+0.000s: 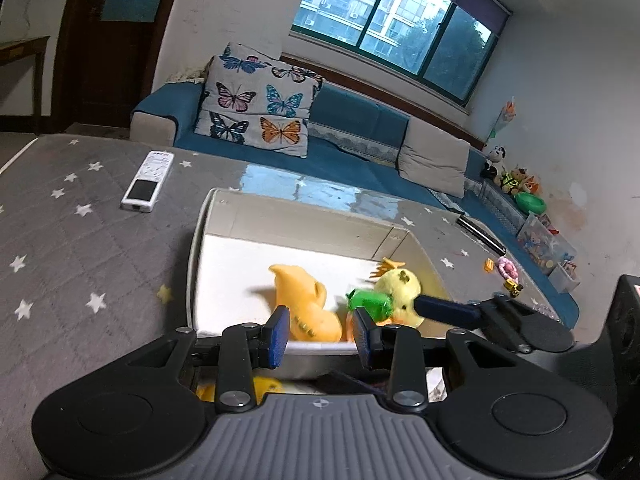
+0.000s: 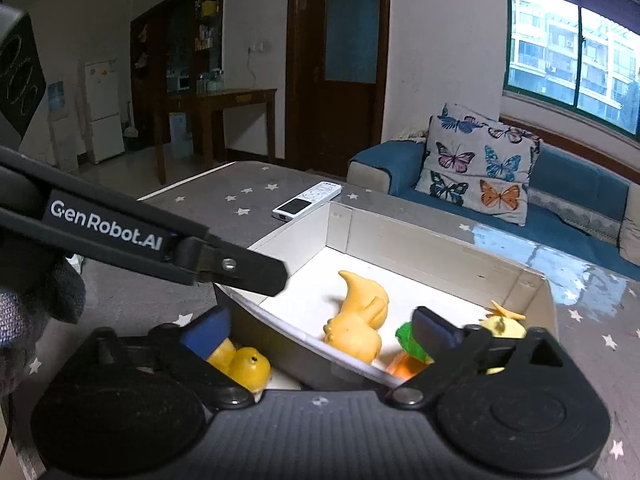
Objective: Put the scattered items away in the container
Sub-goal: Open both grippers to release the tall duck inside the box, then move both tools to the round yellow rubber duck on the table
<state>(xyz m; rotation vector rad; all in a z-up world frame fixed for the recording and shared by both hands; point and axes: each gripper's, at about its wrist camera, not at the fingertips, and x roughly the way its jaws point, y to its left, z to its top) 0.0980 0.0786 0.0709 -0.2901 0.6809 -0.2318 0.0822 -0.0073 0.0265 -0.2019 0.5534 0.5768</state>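
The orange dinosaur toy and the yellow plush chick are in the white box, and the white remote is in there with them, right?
Not quite. The white remote control lies outside the white cardboard box, on the grey star-patterned mat, as the left wrist view shows. The orange rubber dinosaur toy and yellow plush chick are inside.

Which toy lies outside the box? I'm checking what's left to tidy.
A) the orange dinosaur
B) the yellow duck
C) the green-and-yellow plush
B: in the right wrist view the yellow duck lies on the mat just outside the box wall, while the other two toys sit inside.
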